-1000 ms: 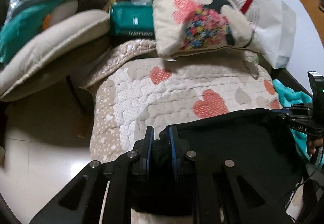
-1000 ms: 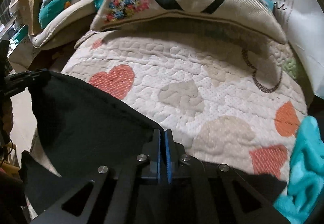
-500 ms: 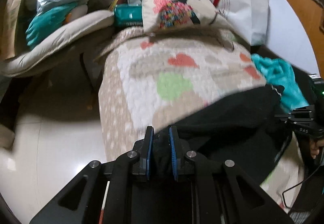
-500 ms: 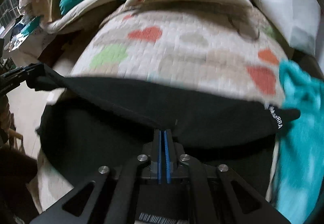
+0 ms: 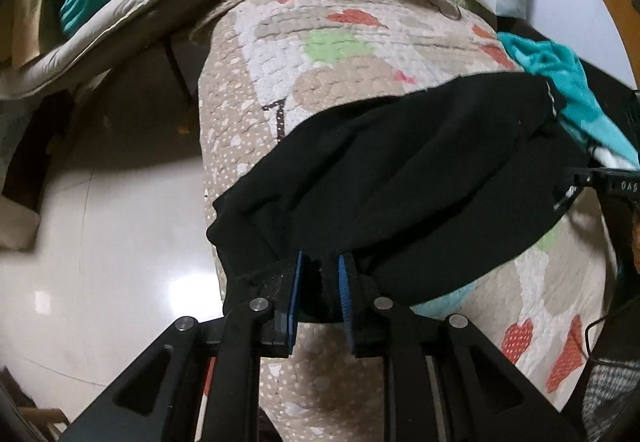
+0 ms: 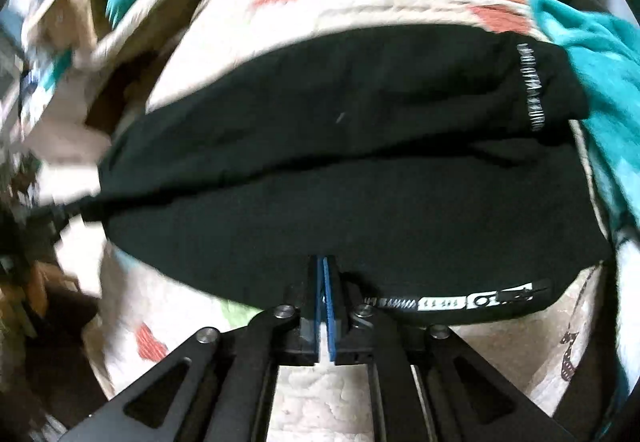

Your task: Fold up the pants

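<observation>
Both tongs pinch the near edge of the black pants [image 5: 400, 178] — left gripper [image 5: 319, 282] bunching cloth, right gripper [image 6: 323, 290] clamped thin — keeping the doubled-over garment taut across the heart-patterned quilt [image 5: 320, 42].

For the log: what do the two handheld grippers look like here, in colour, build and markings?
Both match. The left gripper and right gripper have matte black angular linkage arms with triangular cut-outs and silver round pivot bolts. Their fingers are black with blue pads. Seen from the left wrist view, the right gripper's body carries small white lettering, partly cut off.
</observation>
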